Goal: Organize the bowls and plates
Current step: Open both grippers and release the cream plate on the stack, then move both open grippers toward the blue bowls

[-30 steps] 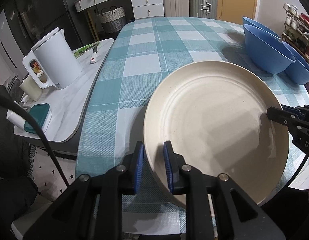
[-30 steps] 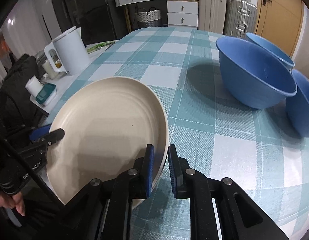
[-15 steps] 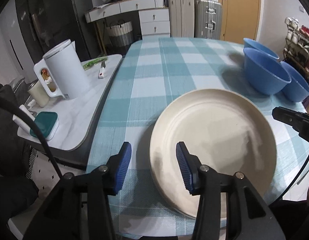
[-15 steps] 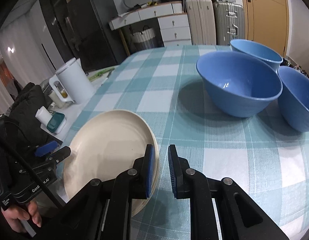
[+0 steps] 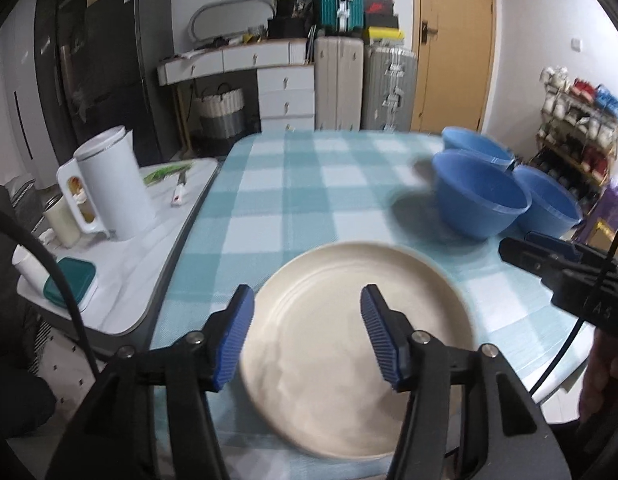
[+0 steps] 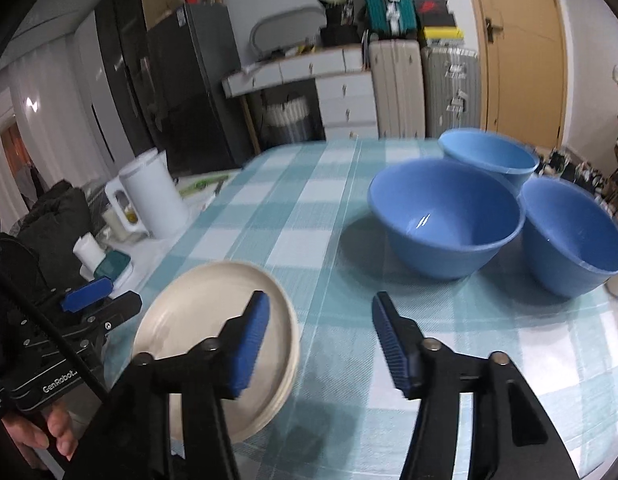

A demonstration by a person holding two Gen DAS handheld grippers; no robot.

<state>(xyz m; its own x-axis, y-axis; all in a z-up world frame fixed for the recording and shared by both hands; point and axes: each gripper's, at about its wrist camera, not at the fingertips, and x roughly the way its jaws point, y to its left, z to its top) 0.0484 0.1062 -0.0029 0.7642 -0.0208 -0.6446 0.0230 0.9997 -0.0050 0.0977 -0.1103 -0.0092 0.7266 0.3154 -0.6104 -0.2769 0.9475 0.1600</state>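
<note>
On the checked bench (image 5: 309, 184), your left gripper (image 5: 307, 334) and right gripper (image 6: 321, 340) had just opened, jaws spread and empty. The cream plate (image 5: 349, 344) they pinched a second ago lay released at the near edge; three blue bowls (image 6: 445, 216) waited right.

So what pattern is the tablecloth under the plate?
The tablecloth is a teal-and-white check; it shows best in the left wrist view.

Bare checked tablecloth (image 5: 309, 184) fills the frame's centre, open for passage. Three blue bowls (image 6: 445, 216) block the right; a white kettle (image 5: 109, 184) crowds the left.
</note>
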